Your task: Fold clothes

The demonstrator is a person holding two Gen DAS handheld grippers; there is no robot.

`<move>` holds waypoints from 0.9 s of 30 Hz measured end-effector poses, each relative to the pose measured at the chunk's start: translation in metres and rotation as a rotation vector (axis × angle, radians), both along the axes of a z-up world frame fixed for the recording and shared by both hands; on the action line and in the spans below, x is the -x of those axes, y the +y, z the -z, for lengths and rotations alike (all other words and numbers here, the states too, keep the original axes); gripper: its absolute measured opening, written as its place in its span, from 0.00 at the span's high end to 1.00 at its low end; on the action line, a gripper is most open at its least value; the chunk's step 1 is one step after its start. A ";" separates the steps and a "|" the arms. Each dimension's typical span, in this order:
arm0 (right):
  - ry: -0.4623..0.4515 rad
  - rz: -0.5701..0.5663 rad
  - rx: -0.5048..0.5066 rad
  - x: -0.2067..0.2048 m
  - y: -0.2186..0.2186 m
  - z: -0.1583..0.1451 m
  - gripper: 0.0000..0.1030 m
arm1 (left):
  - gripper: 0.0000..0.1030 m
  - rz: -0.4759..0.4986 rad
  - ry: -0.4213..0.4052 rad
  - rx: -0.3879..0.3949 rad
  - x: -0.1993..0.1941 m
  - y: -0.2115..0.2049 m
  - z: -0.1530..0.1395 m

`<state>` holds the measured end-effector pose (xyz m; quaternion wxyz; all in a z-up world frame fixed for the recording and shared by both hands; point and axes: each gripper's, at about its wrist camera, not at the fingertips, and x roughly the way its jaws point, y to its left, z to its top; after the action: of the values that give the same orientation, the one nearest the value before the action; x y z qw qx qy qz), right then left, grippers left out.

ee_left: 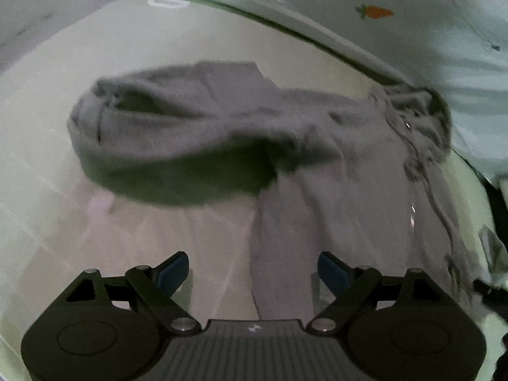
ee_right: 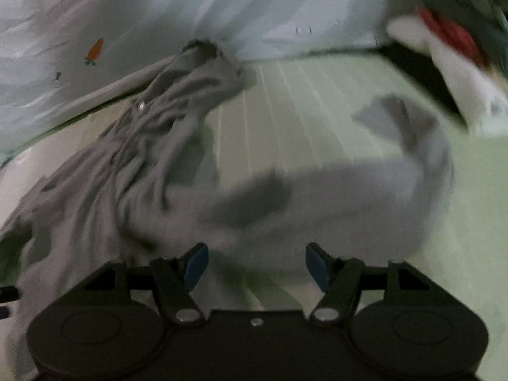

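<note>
A grey long-sleeved garment [ee_left: 333, 158] lies crumpled on a pale green striped bed surface [ee_left: 47, 127]. In the left wrist view one sleeve [ee_left: 152, 120] lies out to the left, lifted and casting a dark shadow. The bunched hood or collar end [ee_left: 416, 111] lies at the right. My left gripper [ee_left: 253, 271] is open and empty, just above the garment's near edge. In the right wrist view the garment [ee_right: 104, 171] runs from the upper middle to the lower left, and a blurred sleeve [ee_right: 365, 184] curls to the right. My right gripper [ee_right: 257, 265] is open and empty over the sleeve.
A pale blue sheet with a carrot print [ee_left: 374, 12] lies bunched along the far edge; it also shows in the right wrist view [ee_right: 95, 50]. A white and red object [ee_right: 451, 41] sits at the upper right, blurred.
</note>
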<state>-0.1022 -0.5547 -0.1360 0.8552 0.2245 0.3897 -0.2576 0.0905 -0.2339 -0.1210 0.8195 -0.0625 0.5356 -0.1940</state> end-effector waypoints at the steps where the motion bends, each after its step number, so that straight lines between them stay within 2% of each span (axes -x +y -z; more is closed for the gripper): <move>1: -0.005 -0.007 -0.022 0.006 0.005 0.002 0.30 | 0.24 0.009 0.013 0.016 0.004 0.001 0.003; 2: -0.010 -0.014 -0.044 0.012 0.009 0.004 0.30 | 0.30 0.024 0.015 0.026 0.009 0.000 0.005; 3: -0.003 -0.025 -0.058 0.015 0.015 0.006 0.30 | 0.31 0.044 0.002 0.026 0.014 -0.003 0.005; 4: 0.003 -0.038 -0.067 0.017 0.021 0.009 0.30 | 0.43 0.068 -0.005 0.029 0.019 -0.006 0.006; 5: 0.000 -0.051 -0.072 0.020 0.027 0.011 0.31 | 0.64 0.095 -0.003 0.034 0.022 -0.009 0.008; 6: -0.013 -0.060 -0.101 0.022 0.028 0.013 0.44 | 0.72 0.108 -0.009 0.035 0.025 -0.011 0.009; 7: -0.025 -0.069 -0.131 0.023 0.029 0.016 0.73 | 0.85 0.105 -0.021 0.037 0.028 -0.012 0.010; 8: -0.037 -0.078 -0.160 0.024 0.030 0.018 0.80 | 0.89 0.107 -0.024 0.044 0.029 -0.011 0.009; 9: -0.047 -0.078 -0.159 0.024 0.032 0.013 0.89 | 0.90 0.107 -0.034 0.055 0.030 -0.009 0.005; 10: -0.056 -0.078 -0.157 0.024 0.033 0.007 0.91 | 0.91 0.105 -0.053 0.070 0.031 -0.005 -0.005; 15: -0.210 -0.116 -0.154 0.016 0.037 -0.060 0.92 | 0.91 0.090 -0.189 0.149 0.022 0.014 -0.075; 18: -0.292 -0.146 -0.077 -0.021 0.031 -0.099 0.92 | 0.91 0.089 -0.301 0.181 -0.013 0.003 -0.114; 20: -0.356 -0.090 -0.036 -0.057 0.015 -0.112 0.91 | 0.89 0.067 -0.366 0.200 -0.055 -0.015 -0.130; 21: -0.372 -0.052 -0.016 -0.078 0.004 -0.111 0.85 | 0.87 0.051 -0.385 0.203 -0.077 -0.025 -0.134; 22: -0.388 -0.015 0.004 -0.099 -0.006 -0.110 0.62 | 0.81 0.034 -0.377 0.183 -0.098 -0.034 -0.133; 23: -0.338 0.022 0.037 -0.118 -0.014 -0.107 0.52 | 0.79 0.022 -0.353 0.149 -0.117 -0.042 -0.131; 25: -0.206 0.066 0.120 -0.143 -0.018 -0.105 0.50 | 0.78 0.008 -0.318 0.109 -0.141 -0.049 -0.127; 27: -0.220 0.055 0.156 -0.140 -0.009 -0.099 0.47 | 0.60 0.023 -0.337 0.150 -0.140 -0.038 -0.119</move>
<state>0.0380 -0.5633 -0.0370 0.9003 0.1949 0.2658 -0.2842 0.2310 -0.2720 -0.0016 0.8883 -0.0839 0.3755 -0.2507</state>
